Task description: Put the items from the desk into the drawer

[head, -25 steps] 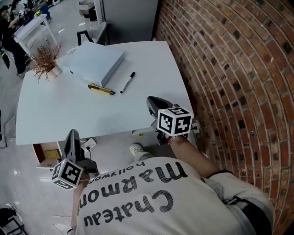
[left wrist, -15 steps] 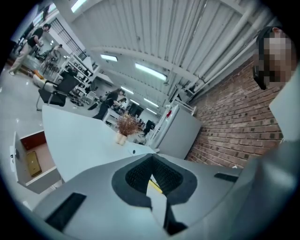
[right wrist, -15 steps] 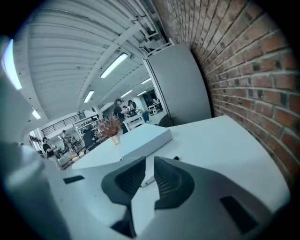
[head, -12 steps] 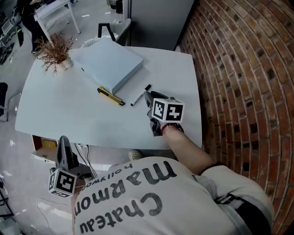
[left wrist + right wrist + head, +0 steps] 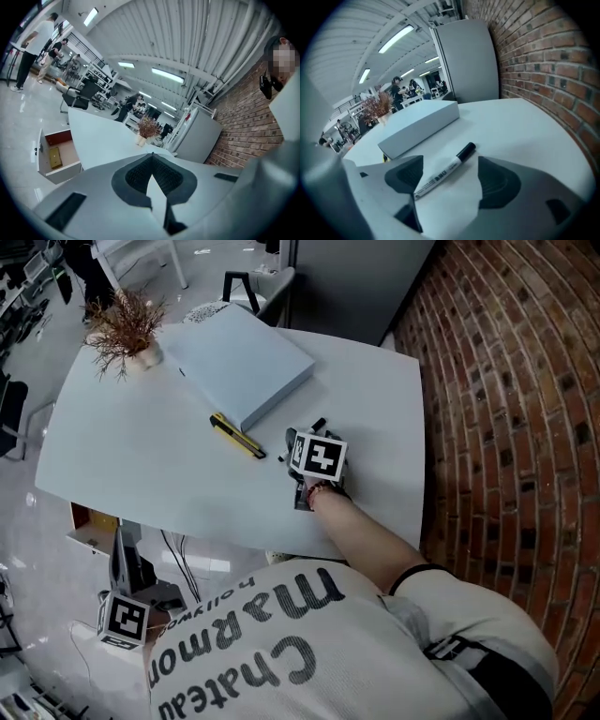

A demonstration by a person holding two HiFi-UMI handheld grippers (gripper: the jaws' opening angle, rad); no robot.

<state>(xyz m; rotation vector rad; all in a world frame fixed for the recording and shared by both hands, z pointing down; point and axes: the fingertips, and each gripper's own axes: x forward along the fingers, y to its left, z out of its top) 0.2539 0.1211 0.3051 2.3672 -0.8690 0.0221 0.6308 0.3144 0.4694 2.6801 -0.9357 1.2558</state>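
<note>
Head view, looking steeply down. A red brick wall (image 5: 506, 427) fills the 3 o'clock side. A white bench (image 5: 122, 456) takes up the upper middle of the view. At the bottom is the person's pale printed shirt (image 5: 281, 643).

A flat light-blue box (image 5: 246, 362) lies on the bench toward 12 o'clock. At the bench's 10 o'clock corner stands a dried plant (image 5: 127, 329) in a small pot. Under the bench's 8 o'clock corner an open drawer (image 5: 89, 526) sticks out. The left gripper view shows a small yellow item (image 5: 55, 158) lying inside it.

The bare right forearm (image 5: 366, 540) reaches from the body toward 11 o'clock, out over the bench. It carries the right gripper (image 5: 447, 176), which tilts down at the bench top. Its jaws have just been opening and now stand spread wide. A marker (image 5: 443, 172), white with a black cap, lies flat on the bench between them. Its cap points away toward 1 o'clock in the right gripper view. Its plain end lies close by the left-hand pad (image 5: 405, 176), and neither pad presses on it.

The left gripper (image 5: 122, 554) is held low at 7 o'clock, below the bench's near edge and beside the shirt. It points roughly level toward 12 o'clock, near the drawer. Its jaw tips are pressed together with nothing between them.

A yellow utility knife (image 5: 235, 436) lies on the bench at 9 o'clock from the right gripper. It sits just beside the box's near edge.
</note>
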